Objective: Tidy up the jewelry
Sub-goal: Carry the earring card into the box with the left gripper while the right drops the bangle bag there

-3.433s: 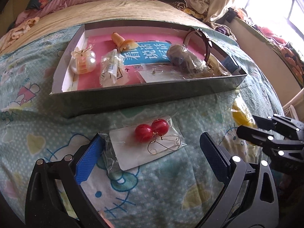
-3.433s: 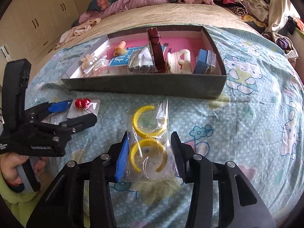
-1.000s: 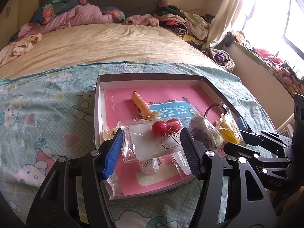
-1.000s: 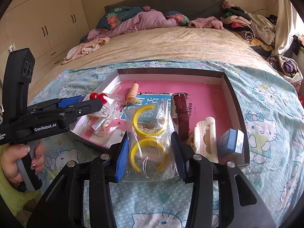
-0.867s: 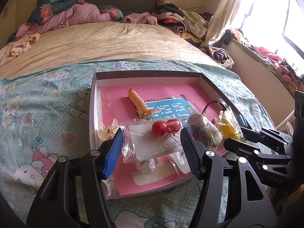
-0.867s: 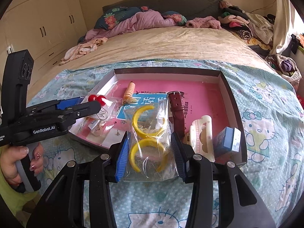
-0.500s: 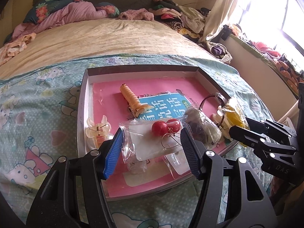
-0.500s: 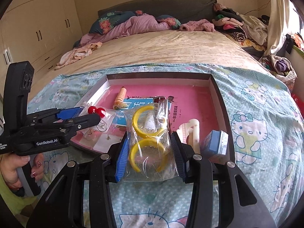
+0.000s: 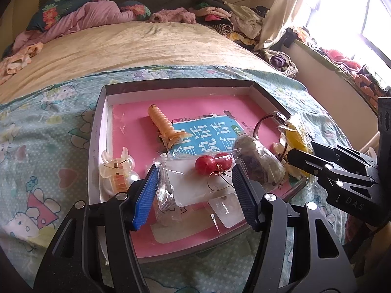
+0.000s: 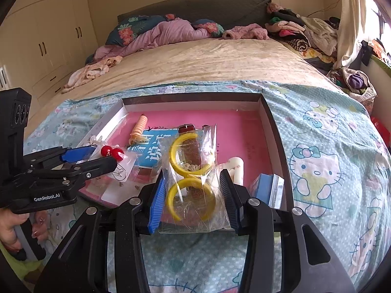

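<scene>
The left gripper [image 9: 193, 185] has its fingers [image 9: 146, 195] closed on a clear bag [image 9: 195, 183] holding two red ball earrings [image 9: 212, 164], and the right gripper [image 10: 193, 195] has its fingers [image 10: 156, 201] closed on a clear bag [image 10: 193, 168] holding two yellow hoops [image 10: 189, 156]. Both bags hang above the near part of the box [image 9: 97, 131], probably so each can be released inside it. On the box's pink floor lie one orange clip [image 9: 162, 124], one blue card [image 9: 207, 134], one pale claw clip [image 9: 117, 168], one brown strap [image 10: 187, 129] and one blue case [image 10: 266, 188]; the box rests on the bed [image 10: 330, 146].
</scene>
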Motion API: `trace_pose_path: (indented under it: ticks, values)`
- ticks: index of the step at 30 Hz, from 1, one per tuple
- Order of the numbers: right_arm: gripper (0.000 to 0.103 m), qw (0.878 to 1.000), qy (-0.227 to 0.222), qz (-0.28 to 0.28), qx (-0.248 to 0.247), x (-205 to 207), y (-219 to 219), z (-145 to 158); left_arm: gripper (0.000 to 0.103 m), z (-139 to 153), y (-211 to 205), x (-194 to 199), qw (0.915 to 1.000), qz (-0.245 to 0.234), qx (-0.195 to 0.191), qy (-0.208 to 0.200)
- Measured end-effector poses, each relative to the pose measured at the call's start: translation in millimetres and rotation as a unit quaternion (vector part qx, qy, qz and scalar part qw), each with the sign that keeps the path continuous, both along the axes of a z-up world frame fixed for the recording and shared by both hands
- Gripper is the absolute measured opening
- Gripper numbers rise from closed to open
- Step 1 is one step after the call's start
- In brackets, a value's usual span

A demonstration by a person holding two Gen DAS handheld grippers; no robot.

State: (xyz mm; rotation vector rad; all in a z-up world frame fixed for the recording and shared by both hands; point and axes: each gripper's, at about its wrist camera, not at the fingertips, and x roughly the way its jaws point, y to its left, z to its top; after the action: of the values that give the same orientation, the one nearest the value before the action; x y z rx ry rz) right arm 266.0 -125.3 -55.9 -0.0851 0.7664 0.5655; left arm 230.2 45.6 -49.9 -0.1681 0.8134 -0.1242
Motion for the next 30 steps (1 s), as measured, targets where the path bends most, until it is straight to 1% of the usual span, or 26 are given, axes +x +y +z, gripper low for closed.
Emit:
trace_pose_path:
  ticks: [5,12,15,17,20,22,27,30]
  values:
    - [0.042,1.0,0.002,0.002,0.002,6.1,2.0,-2.5,0.053,-0.9,0.1,1.6,1.0,0.0,0.001,0.001]
    - [0.045,1.0,0.01,0.005,0.007,8.1,3.5,-5.4,0.053,-0.9,-0.6,2.7,1.0,-0.001,0.001,0.002]
    - [0.055,1.0,0.01,0.006,0.009,6.1,3.4,-4.8,0.053,-0.6,-1.3,3.0,1.0,-0.002,0.002,0.002]
    - [0.056,1.0,0.007,0.009,0.009,3.1,3.3,-3.3,0.053,-0.2,-1.8,3.3,1.0,-0.002,0.002,0.002]
    - [0.065,1.0,0.0,0.004,0.013,-1.9,-0.6,0.8,0.053,0.0,-2.0,3.3,1.0,-0.002,0.003,0.002]
    - [0.074,1.0,-0.003,-0.003,0.02,-5.6,-6.6,4.3,0.053,0.5,-2.3,3.5,1.0,-0.002,0.003,0.002]
    - [0.086,0.999,-0.007,-0.016,0.028,-10.8,-17.6,11.3,0.054,2.0,-3.0,3.2,1.0,0.0,0.005,0.002]
    - [0.088,0.999,-0.007,-0.02,0.03,-13.5,-20.4,13.1,0.055,3.9,-4.2,2.6,1.0,0.002,0.009,0.002]
